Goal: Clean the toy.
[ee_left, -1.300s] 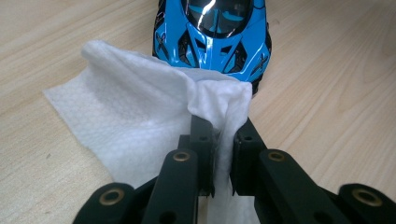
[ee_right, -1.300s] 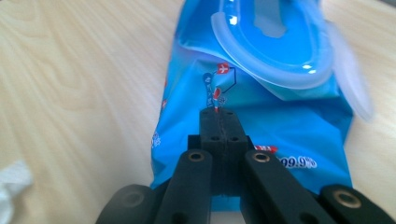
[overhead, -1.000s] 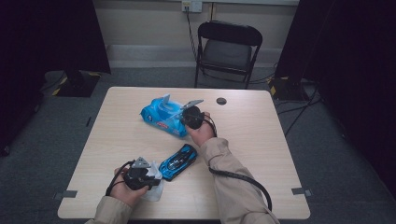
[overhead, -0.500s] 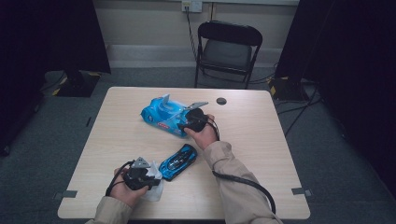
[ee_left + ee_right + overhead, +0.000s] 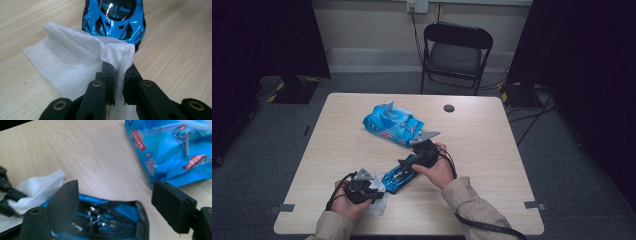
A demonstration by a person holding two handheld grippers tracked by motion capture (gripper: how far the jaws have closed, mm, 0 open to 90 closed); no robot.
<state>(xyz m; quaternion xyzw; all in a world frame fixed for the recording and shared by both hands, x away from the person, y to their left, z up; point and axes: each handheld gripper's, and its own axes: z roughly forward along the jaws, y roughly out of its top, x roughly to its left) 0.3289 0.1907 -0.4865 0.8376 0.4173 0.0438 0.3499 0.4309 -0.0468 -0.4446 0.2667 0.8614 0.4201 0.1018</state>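
L gripper (image 5: 371, 189) near edge, clamped on white wipe (image 5: 75, 62) at car nose | R gripper (image 5: 421, 154) came back from wipes pack (image 5: 393, 124), jaws just opened wide, straddling blue toy car (image 5: 399, 173), no squeeze yet | prob. steadying car for wipe-down

The wooden table (image 5: 492, 150) carries a blue toy car (image 5: 398, 175), a wipes pack (image 5: 393, 125) and a white wipe (image 5: 377, 202).

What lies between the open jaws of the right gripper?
In the right gripper view, the blue toy car lies between the right gripper's open jaws, which have just been opening.
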